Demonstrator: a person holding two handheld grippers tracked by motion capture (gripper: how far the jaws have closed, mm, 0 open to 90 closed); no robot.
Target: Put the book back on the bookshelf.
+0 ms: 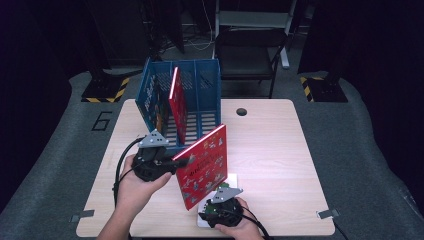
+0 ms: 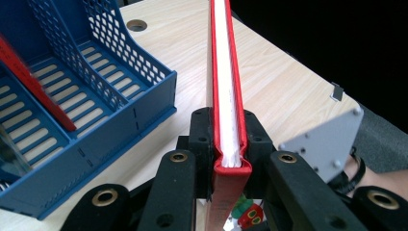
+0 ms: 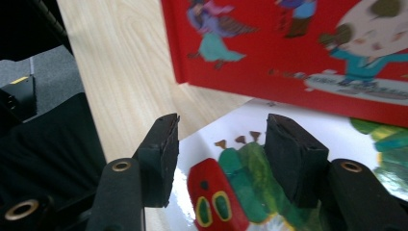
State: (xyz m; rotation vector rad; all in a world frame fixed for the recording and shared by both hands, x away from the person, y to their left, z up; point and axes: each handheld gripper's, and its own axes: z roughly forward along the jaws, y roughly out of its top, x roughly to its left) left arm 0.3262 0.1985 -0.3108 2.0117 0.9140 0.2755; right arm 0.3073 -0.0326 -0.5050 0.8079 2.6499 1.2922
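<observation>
The left claw [image 2: 226, 144] pinches the red book [image 1: 204, 165] upright; the right claw [image 3: 221, 163] stands spread over a white book [image 3: 288, 139].

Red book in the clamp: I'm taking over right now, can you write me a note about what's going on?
Left gripper: shut on the red book, held upright beside the blue rack.
Right gripper: open, above the white caterpillar book lying flat on the table.
Done: another red book stands in the rack.
Left: probably slot the held book in, then the caterpillar book.
</observation>
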